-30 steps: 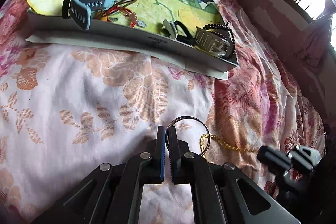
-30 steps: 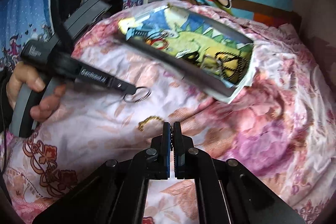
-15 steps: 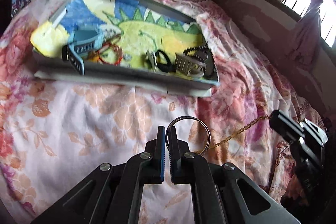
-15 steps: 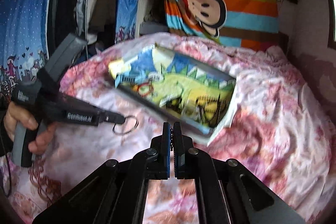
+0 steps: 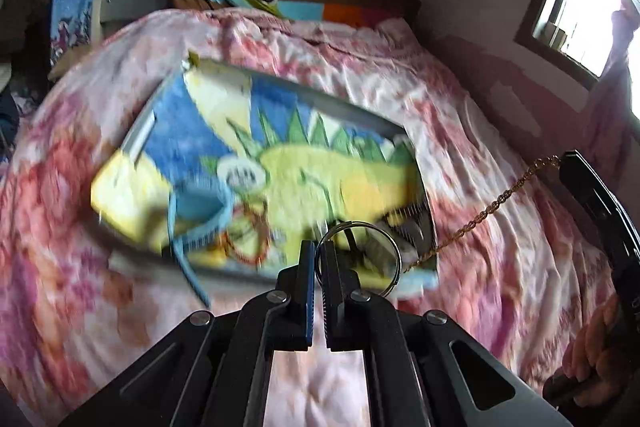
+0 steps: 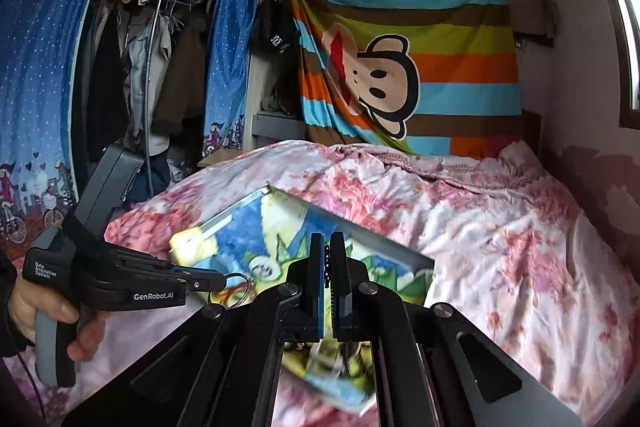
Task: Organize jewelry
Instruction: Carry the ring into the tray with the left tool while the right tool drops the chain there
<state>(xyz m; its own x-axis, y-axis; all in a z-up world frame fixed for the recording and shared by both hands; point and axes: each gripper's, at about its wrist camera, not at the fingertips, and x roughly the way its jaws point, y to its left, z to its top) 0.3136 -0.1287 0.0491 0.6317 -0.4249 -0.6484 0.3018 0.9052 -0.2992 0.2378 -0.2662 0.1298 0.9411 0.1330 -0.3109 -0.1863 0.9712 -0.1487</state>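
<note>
Lettering we can read

On the side of the left gripper (image 6: 218,282), in the right wrist view, we read "GenRobot.AI" in white, and on its rear housing the small white words "Data Acquisition System". White characters on the dark cap (image 6: 276,31) hanging by the striped blanket are too small for us to read.
</note>
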